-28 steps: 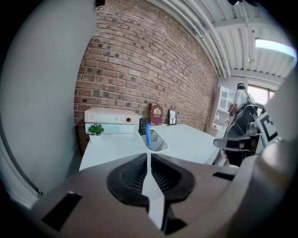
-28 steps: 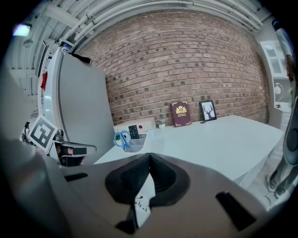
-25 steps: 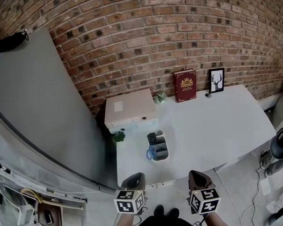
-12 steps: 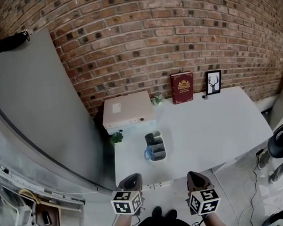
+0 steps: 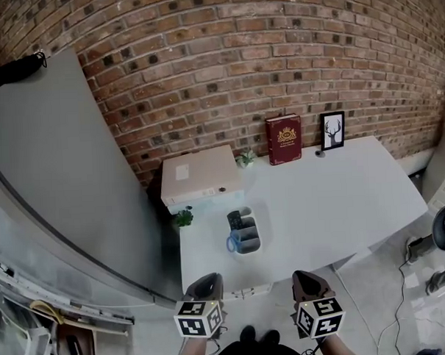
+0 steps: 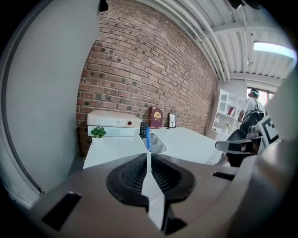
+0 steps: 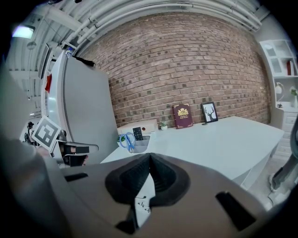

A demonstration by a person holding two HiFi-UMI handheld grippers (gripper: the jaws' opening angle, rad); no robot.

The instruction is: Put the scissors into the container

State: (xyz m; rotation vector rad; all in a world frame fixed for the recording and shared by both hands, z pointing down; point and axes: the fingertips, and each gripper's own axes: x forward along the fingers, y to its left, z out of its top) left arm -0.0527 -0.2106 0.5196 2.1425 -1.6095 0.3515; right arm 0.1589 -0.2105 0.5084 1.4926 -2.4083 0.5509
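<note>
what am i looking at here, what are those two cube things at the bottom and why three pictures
There is no robot here: a person holds a two-jaw gripper in each hand, and the marker cubes are part of those grippers. The head view looks down from a camera on the person's head, with the left gripper and right gripper at the bottom. The other two pictures come from cameras riding on each gripper. Both have their jaws together and hold nothing. On the white table stands a grey plastic container with blue-handled scissors in it. There is also a white box, a dark red book and a framed deer picture.
</note>
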